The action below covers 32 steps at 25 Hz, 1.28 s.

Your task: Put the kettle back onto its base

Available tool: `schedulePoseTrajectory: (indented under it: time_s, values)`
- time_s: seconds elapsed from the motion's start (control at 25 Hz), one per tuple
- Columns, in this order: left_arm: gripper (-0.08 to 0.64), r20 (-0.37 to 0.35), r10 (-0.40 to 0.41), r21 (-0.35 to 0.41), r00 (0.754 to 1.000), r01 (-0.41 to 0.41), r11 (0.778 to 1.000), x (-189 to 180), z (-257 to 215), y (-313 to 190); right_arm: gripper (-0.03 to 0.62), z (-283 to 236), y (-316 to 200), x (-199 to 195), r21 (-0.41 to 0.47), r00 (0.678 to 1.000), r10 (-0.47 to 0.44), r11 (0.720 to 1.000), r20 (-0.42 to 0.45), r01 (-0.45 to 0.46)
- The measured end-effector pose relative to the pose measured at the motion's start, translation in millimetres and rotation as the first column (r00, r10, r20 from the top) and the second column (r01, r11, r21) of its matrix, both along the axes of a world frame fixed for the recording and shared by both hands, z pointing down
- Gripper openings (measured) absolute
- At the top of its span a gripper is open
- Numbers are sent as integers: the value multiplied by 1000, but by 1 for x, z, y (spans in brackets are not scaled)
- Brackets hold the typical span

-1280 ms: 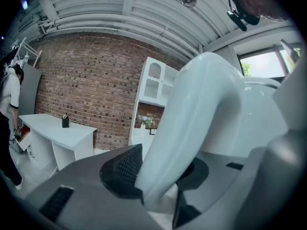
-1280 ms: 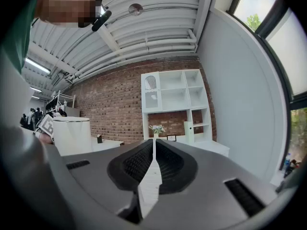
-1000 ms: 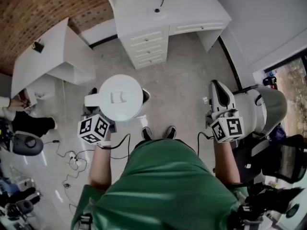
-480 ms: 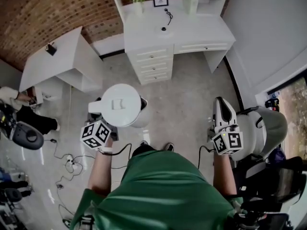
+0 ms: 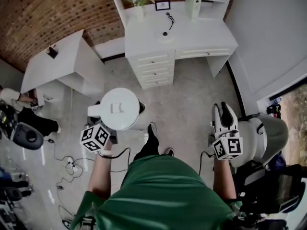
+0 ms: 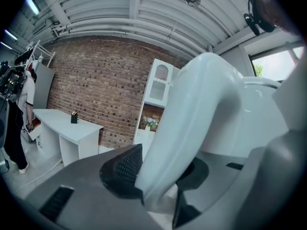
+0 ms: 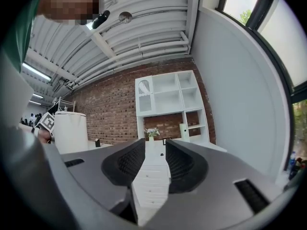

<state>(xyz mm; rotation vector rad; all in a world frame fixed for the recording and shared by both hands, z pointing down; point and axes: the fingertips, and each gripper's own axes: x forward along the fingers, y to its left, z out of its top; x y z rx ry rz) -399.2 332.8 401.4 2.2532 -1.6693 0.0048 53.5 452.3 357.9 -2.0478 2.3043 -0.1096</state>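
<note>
Kettle [image 5: 121,109] now nearer the white desk [image 5: 192,32] than a moment ago, but well apart from it, high over the floor [image 5: 187,104]. Held by its handle [image 6: 192,128], clamped in the left gripper [image 6: 160,174]. Right gripper [image 7: 155,164] jaws just opened a little, nothing between. Not on its base yet; probably more walking.

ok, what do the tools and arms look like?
Left tool and right tool: grey bodies, black textured pads, a white cube of black square markers each, black cable trailing. Wearer's top is green. Right tool's jaws have just been opening, nothing between them.
</note>
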Motion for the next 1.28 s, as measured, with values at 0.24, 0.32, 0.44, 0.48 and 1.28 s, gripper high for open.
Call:
schedulePoseTrajectory:
  time_s: [0.24, 0.32, 0.44, 0.48, 1.28]
  values:
    - [156, -11, 39, 5, 999, -39, 999, 10, 6, -55, 135, 3, -38, 4, -18, 999, 40, 999, -7, -40]
    - [156, -11, 57, 10, 998, -57, 998, 16, 5, -77, 135, 0, -54, 7, -23, 998, 62, 998, -8, -62]
    - [156, 4, 92, 30, 996, -92, 995, 26, 4, -114, 135, -3, -83, 11, -30, 996, 90, 995, -19, -90]
    - [156, 13, 103, 35, 995, -103, 994, 29, 5, -128, 135, -3, -93, 11, -35, 995, 98, 995, -25, -98]
    - [156, 21, 211, 9, 977, -212, 977, 10, 36, -306, 121, -6, -234, -43, -107, 985, 153, 981, -77, -161]
